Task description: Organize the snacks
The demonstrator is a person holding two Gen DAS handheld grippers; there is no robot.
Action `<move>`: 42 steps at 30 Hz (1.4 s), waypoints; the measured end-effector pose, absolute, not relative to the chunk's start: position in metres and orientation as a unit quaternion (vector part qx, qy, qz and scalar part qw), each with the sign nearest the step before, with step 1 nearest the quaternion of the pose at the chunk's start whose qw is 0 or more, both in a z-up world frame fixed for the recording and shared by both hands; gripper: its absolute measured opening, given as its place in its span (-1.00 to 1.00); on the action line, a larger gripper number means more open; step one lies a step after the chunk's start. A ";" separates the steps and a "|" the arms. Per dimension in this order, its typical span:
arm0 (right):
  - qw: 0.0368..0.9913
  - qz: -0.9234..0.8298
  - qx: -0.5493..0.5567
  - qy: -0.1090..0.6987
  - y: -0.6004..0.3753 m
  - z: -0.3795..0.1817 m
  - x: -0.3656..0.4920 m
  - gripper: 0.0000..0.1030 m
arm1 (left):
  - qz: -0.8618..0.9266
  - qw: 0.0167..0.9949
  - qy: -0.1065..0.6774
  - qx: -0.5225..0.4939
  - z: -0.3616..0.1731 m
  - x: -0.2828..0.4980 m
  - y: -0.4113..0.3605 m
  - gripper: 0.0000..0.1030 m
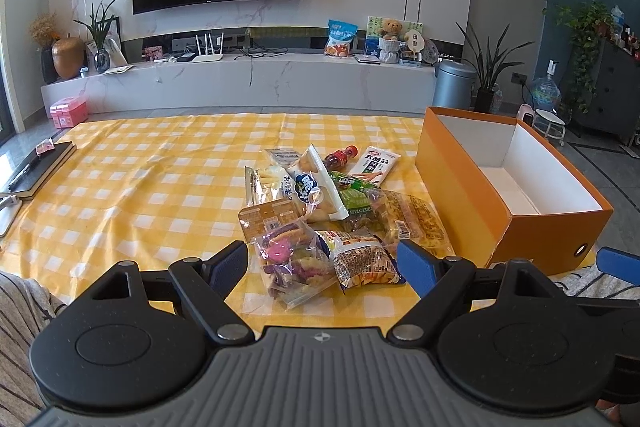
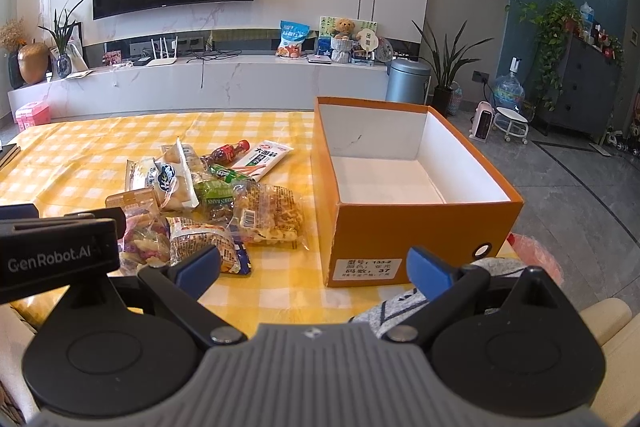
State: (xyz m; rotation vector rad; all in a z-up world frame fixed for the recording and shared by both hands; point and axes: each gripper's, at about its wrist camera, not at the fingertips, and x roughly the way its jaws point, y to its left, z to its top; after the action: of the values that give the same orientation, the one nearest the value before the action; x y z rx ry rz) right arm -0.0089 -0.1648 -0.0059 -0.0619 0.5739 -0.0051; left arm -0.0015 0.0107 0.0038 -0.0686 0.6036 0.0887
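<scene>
A pile of snack packets [image 1: 332,203] lies on the yellow checked tablecloth [image 1: 140,187]; it also shows in the right wrist view [image 2: 208,203]. An open, empty orange box [image 1: 508,187] stands to the pile's right, also in the right wrist view [image 2: 400,187]. My left gripper [image 1: 322,263] is open and empty, just short of a clear bag of coloured chips [image 1: 292,263] and a printed packet [image 1: 366,263]. My right gripper [image 2: 314,269] is open and empty, near the box's front left corner. The left gripper's body [image 2: 60,255] shows at the right wrist view's left.
A black notebook with a pen [image 1: 34,167] lies at the table's left edge. Beyond the table stand a TV console [image 1: 240,79], a grey bin [image 1: 454,85] and potted plants [image 1: 490,75]. Striped fabric [image 1: 20,327] is at near left.
</scene>
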 end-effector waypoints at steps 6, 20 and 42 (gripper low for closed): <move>0.959 -0.002 -0.029 0.283 -0.165 -0.005 -0.009 0.88 | 0.041 0.953 0.297 -0.037 0.004 -0.002 0.012 0.91; 0.960 -0.003 -0.031 0.279 -0.165 -0.002 -0.009 0.88 | 0.044 0.954 0.293 -0.036 0.006 -0.001 0.011 0.91; 0.959 0.010 -0.032 0.283 -0.161 -0.007 -0.005 0.88 | 0.031 0.954 0.296 -0.041 0.002 0.003 0.018 0.91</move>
State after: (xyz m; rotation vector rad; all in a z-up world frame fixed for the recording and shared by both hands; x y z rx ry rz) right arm -0.0046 -0.1610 -0.0068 -0.0656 0.5730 0.0209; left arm 0.0027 0.0178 0.0017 -0.0839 0.6018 0.0635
